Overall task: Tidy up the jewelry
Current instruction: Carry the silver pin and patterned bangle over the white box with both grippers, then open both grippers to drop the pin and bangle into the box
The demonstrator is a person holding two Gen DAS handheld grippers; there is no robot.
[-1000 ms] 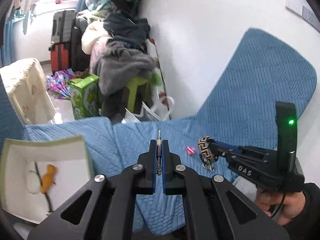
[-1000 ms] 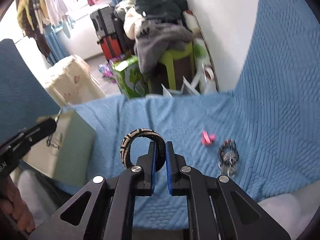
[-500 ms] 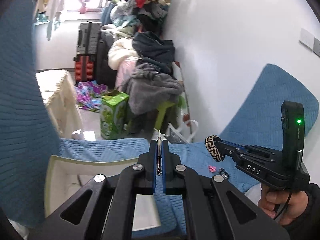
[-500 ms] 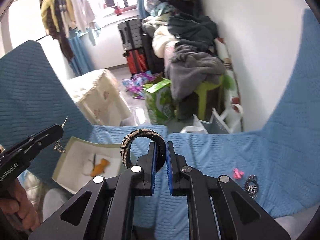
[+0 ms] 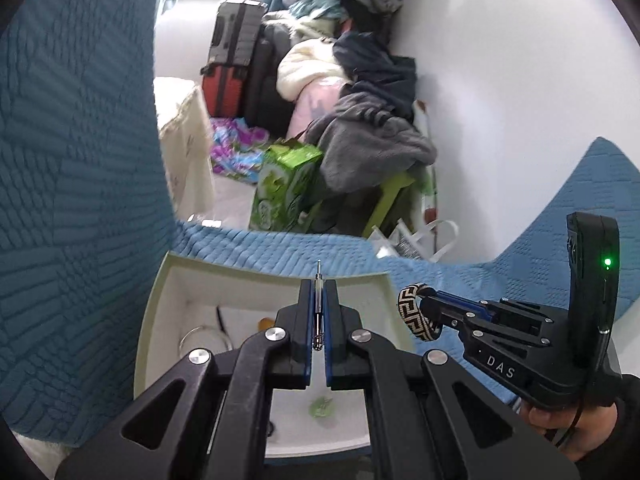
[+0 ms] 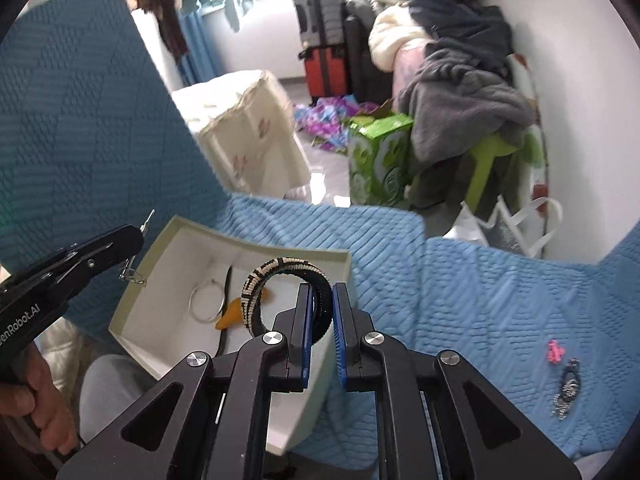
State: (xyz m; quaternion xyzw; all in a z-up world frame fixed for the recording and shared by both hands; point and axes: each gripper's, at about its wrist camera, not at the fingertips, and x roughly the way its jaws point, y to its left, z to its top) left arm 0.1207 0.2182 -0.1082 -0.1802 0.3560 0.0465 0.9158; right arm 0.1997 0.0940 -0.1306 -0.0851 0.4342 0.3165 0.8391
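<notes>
A white box with a pale green rim (image 5: 160, 280) (image 6: 256, 248) lies on the blue quilted blanket (image 6: 500, 300). In it are a silver hoop (image 6: 206, 300), an orange piece (image 6: 230, 314) and a thin black stick (image 6: 228, 280). My left gripper (image 5: 318, 292) (image 6: 132, 240) is shut on a small metal pendant (image 5: 318, 276) (image 6: 134, 274) over the box. Above the box's right side, my right gripper (image 6: 320, 304) (image 5: 430, 306) is shut on a black-and-white beaded bangle (image 6: 280, 268) (image 5: 412, 312). A pink piece (image 6: 555, 351) and a dark beaded piece (image 6: 568, 388) lie on the blanket to the right.
A tall blue quilted cushion (image 5: 72, 160) rises left of the box. Beyond the blanket's far edge are a green carton (image 6: 378, 156), a clothes pile on a green stool (image 6: 460, 96), suitcases (image 6: 324, 40), a white bag (image 6: 504, 228) and a cream covered stand (image 6: 240, 132). A white wall (image 5: 500, 100) stands at right.
Both grippers have swung left with their pieces and now hang over the white box. The pink and dark pieces have slid to the far right of the right wrist view.
</notes>
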